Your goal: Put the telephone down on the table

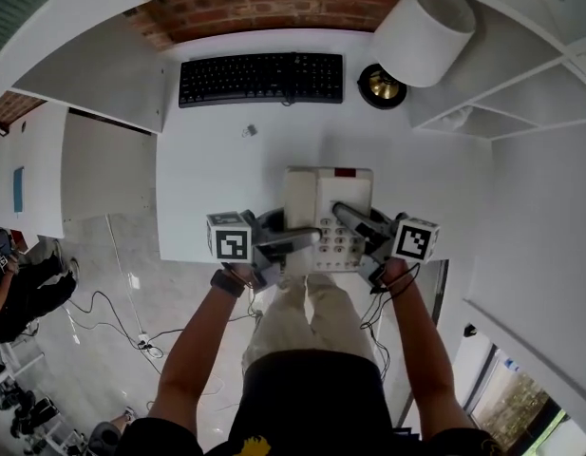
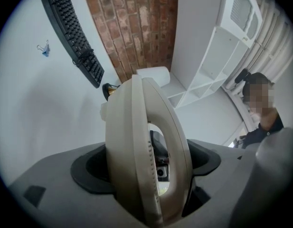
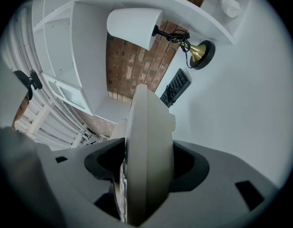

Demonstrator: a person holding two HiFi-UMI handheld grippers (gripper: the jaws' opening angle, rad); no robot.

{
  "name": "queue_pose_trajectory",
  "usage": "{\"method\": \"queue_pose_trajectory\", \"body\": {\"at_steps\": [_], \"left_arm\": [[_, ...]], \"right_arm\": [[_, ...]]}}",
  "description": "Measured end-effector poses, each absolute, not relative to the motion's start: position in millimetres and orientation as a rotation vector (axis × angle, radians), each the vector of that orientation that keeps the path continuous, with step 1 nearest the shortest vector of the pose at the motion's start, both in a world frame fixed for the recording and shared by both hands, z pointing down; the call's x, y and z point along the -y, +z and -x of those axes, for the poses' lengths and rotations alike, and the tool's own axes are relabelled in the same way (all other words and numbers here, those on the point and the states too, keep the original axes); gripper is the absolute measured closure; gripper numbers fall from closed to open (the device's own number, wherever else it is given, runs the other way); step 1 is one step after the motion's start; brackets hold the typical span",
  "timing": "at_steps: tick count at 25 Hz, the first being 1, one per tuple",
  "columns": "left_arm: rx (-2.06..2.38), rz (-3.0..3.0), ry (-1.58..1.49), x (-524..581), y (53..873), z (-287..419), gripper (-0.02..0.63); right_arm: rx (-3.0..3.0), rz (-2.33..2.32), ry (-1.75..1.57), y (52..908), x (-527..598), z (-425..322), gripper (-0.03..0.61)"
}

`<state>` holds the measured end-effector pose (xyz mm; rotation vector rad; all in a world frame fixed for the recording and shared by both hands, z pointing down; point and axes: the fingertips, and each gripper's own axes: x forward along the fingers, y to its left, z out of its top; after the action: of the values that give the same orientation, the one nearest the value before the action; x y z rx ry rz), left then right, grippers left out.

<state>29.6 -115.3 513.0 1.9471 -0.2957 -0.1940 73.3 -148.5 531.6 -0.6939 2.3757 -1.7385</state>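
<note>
A beige push-button telephone [image 1: 321,202] with its handset on it sits at the near edge of the white table [image 1: 217,188], held from both sides. My left gripper [image 1: 307,238] is shut on its left side, and my right gripper [image 1: 342,213] is shut on its right side. In the left gripper view the telephone [image 2: 146,156] stands edge-on, clamped in the left gripper [image 2: 151,179]. The right gripper view shows the telephone [image 3: 146,146] the same way, in the right gripper [image 3: 144,184]. Whether the base touches the table I cannot tell.
A black keyboard [image 1: 261,77] lies at the table's far edge, against a brick wall. A brass-footed lamp [image 1: 381,85] with a white shade [image 1: 424,34] stands at the far right. A small binder clip [image 1: 249,131] lies mid-table. White shelves flank both sides.
</note>
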Motion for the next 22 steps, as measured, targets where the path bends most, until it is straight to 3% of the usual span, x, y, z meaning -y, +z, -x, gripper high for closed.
{"method": "queue_pose_trajectory", "body": {"at_steps": [22], "left_arm": [[0.296,-1.804,-0.19,180,610,-31,0.147]], "right_arm": [[-2.293,0.714,-1.901,634,210,-73,0.314]]}}
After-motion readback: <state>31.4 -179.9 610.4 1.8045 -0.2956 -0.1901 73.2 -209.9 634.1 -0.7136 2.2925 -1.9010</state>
